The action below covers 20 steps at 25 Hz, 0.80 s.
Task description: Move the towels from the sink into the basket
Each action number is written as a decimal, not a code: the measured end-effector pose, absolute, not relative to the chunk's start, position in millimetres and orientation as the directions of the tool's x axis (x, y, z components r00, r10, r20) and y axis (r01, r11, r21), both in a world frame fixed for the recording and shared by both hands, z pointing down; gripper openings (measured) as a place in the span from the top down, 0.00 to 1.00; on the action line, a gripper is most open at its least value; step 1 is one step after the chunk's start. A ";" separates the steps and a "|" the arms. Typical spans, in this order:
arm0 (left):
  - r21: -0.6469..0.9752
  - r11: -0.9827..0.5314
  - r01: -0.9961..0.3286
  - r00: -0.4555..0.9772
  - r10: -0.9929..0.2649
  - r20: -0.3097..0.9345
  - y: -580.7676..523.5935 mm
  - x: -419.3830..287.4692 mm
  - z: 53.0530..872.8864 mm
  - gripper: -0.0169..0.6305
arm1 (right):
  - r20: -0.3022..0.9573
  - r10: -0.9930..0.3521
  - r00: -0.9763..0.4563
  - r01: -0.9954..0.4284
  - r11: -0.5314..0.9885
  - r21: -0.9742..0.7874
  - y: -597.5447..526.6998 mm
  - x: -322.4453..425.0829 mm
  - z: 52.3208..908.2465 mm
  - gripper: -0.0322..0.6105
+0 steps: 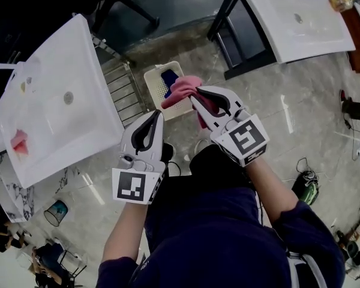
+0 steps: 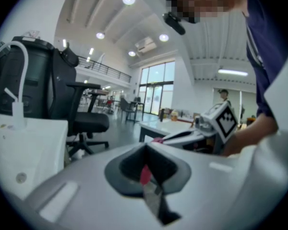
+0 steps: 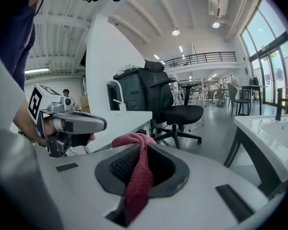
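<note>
My right gripper [image 1: 195,96] is shut on a pink towel [image 1: 181,89], which bunches at the jaw tips and hangs over a cream slotted basket [image 1: 154,84] on the floor. A blue towel [image 1: 168,77] lies inside the basket. In the right gripper view the pink towel [image 3: 138,176] runs down through the hollow of the closed right gripper [image 3: 137,143]. My left gripper [image 1: 160,114] hovers to the left of it, shut, with no towel seen on it. A thin red sliver [image 2: 145,174] shows in the left gripper's [image 2: 147,145] hollow. The white sink [image 1: 78,53] at left holds a red towel [image 1: 18,143].
A second white sink [image 1: 312,35] on a dark frame stands at the upper right. A metal rack [image 1: 125,89] sits between the left sink and the basket. A small bin [image 1: 56,212] and cables with a green object [image 1: 306,188] lie on the marble floor. A black office chair [image 3: 175,110] stands behind.
</note>
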<state>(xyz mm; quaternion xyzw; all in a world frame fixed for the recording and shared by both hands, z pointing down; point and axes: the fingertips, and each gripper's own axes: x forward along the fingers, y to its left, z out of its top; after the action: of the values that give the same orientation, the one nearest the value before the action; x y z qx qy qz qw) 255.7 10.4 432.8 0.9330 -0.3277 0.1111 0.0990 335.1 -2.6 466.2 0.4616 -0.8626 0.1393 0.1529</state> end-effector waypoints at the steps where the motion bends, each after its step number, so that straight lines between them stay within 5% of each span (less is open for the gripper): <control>1: 0.119 -0.762 -0.637 0.759 -0.593 0.267 9.6 256.4 440.5 0.97 | 0.394 -0.752 -0.529 -0.837 0.538 -0.098 -3.7 334.3 475.5 0.88; 20: 0.137 -0.755 -0.641 0.758 -0.596 0.267 -5.5 252.9 610.6 0.97 | 0.426 -0.716 -0.553 -0.814 0.573 -0.095 -30.1 317.3 657.3 0.88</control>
<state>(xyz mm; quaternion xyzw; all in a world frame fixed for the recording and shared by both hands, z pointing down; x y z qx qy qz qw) 252.9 -5.5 610.6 0.9310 -0.3322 0.1038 0.1104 317.3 -30.1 657.3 0.4398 -0.8697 0.1422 0.1731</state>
